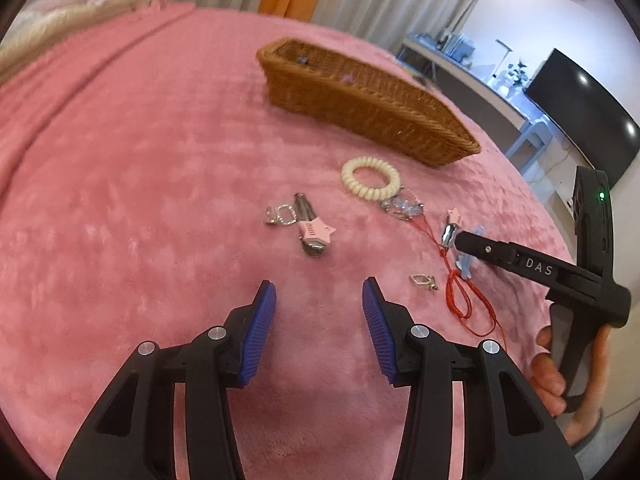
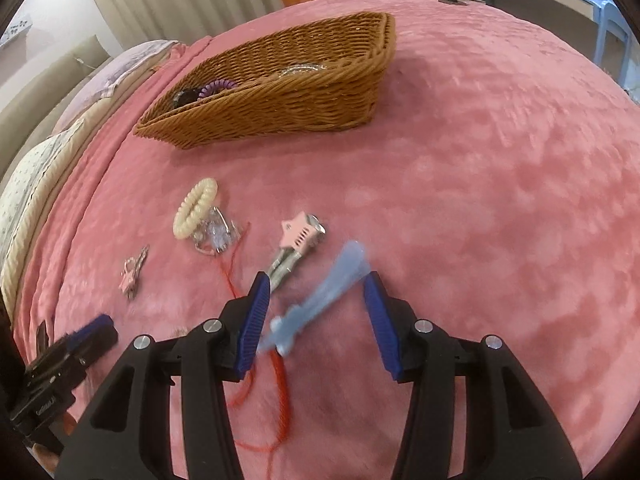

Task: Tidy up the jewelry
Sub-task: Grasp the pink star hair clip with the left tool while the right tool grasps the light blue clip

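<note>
Jewelry lies scattered on the pink bed (image 1: 140,184), in front of a wicker basket (image 1: 360,104) that already holds a purple coil tie (image 2: 218,86) and something silvery.

The relation that matters is at the right hand-held gripper (image 2: 316,304). A translucent blue hair clip (image 2: 324,296) lies between its 2 blue pads (image 2: 254,320). Its long axis runs diagonally, from low beside the left pad up toward the tip of the right pad. It is blurred, so I cannot tell whether either pad touches it. The jaws stand apart and grasp nothing. Since the clip slants across the gap, closing as they stand would likely pinch it askew; rolling the wrist to square the pads to its flat sides looks the safer approach.

Close by are 2 other things: a pink star clip (image 2: 300,236) with its metal end just beside the left fingertip, and a red cord (image 2: 280,376) running under the blue clip. Either could be caught in the same closing.

The left hand-held gripper (image 1: 318,300) is also released and empty, over bare blanket. Another pink star clip (image 1: 316,234) lies straight ahead of it, its long axis pointing roughly away from the pads. A silver chain (image 1: 280,216) touches that clip on its left. A cream coil bracelet (image 1: 370,178) sits farther on toward the basket, touching a clear crystal piece (image 1: 404,206). A small silver charm (image 1: 424,281) lies to the right, nearer the right gripper.

For the blue clip the right hand is plainly nearer; for the star clip ahead, the left.
</note>
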Available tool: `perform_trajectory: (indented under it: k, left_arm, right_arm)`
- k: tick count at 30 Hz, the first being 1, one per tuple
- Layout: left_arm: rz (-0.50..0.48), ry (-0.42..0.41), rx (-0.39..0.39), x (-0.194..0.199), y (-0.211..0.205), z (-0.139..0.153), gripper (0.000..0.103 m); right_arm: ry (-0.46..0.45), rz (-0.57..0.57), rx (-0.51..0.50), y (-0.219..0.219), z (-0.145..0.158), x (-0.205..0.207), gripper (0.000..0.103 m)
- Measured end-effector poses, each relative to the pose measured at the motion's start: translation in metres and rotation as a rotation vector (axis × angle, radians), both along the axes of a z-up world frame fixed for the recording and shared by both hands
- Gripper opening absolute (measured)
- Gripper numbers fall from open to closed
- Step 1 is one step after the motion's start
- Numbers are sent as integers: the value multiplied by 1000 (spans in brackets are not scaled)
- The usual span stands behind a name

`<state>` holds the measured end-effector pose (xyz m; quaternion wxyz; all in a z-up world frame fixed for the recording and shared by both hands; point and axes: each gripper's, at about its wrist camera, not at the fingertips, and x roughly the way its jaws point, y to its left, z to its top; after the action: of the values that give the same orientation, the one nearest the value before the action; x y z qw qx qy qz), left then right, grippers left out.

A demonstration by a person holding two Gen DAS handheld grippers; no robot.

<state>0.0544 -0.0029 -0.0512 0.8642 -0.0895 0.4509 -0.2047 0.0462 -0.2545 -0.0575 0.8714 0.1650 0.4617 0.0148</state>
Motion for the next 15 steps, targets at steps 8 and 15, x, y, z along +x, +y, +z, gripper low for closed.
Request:
perform_trajectory:
  k: [8, 15]
  left_arm:
    - [8, -9, 83, 19, -15, -1, 44]
    - [3, -17, 122, 35, -34, -3, 36]
  right_arm:
    - [-14, 42, -78, 6, 5, 8, 11]
    - [-29, 127, -144, -2, 7, 5, 11]
